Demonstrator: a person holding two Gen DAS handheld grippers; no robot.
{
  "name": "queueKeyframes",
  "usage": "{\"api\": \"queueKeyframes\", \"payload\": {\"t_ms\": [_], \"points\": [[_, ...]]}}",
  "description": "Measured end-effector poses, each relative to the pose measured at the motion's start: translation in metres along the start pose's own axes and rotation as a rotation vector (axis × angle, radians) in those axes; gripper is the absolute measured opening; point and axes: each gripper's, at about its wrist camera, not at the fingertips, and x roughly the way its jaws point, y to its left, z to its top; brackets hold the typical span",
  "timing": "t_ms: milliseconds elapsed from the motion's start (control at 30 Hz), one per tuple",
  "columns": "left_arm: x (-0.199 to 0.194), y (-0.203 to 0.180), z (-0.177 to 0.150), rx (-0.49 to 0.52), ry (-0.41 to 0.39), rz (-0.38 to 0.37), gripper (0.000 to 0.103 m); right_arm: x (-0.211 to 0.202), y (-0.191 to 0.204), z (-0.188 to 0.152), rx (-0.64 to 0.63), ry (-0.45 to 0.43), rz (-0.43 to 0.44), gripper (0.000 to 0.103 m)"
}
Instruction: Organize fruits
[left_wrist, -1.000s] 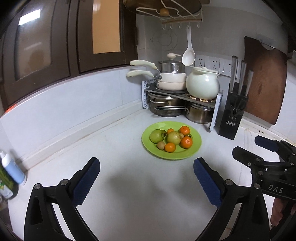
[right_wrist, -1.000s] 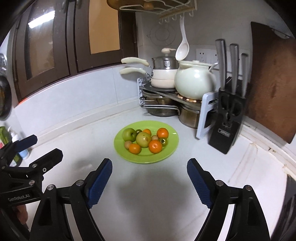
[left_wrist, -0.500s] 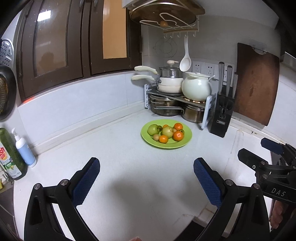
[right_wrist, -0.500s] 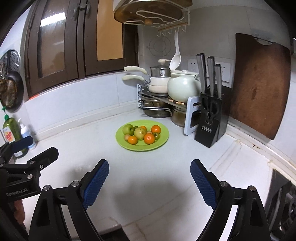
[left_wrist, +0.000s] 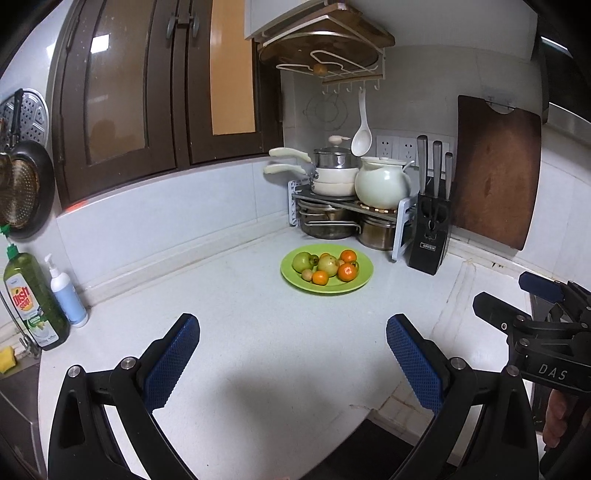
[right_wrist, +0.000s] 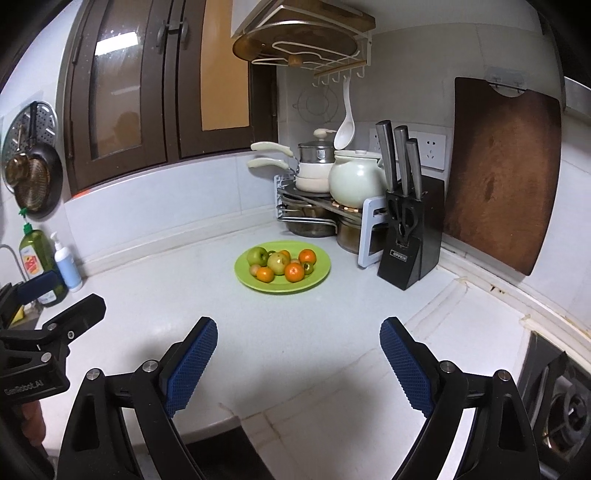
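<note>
At the far left of the left wrist view a green dish soap bottle (left_wrist: 32, 299) stands by the wall with a small white pump bottle (left_wrist: 66, 295) just beside it, and above them a dark pan (left_wrist: 27, 192) hangs in the upper left. Low in that frame the left gripper (left_wrist: 291, 363) points over the white counter (left_wrist: 236, 332), its blue-padded jaws wide apart with only bare counter between them. Just past the middle of the frame sits the green plate (left_wrist: 360, 282), well apart from both tools, holding the fruits (left_wrist: 327, 266): green apple-like ones toward the left, orange ones toward the right and front, all piled close together. Behind the plate, in the corner, a metal pot rack (left_wrist: 332, 201) carries cream pans and a pale teapot (left_wrist: 384, 182). To the right of it stands a black knife block (left_wrist: 430, 236), then a brown cutting board (left_wrist: 495, 173) leaning on the wall. At the right edge the right gripper (right_wrist: 297, 356) shows from the side; in its own view its jaws have just been opening and stand apart, empty, over the counter.
</note>
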Motion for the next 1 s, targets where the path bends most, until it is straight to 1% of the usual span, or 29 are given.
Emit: {"api": "queueKeyframes", "payload": {"t_ms": [500,1000], "points": [[-0.019,-0.013,-0.008,0.012,-0.009,0.022,0.103,-0.016,-0.010,-0.010,0.001,-0.001,0.010,0.090],[-0.023,-0.015,-0.009,0.019,-0.014,0.026,0.103,-0.020,-0.014,-0.013,0.003,-0.003,0.016,0.090]]}}
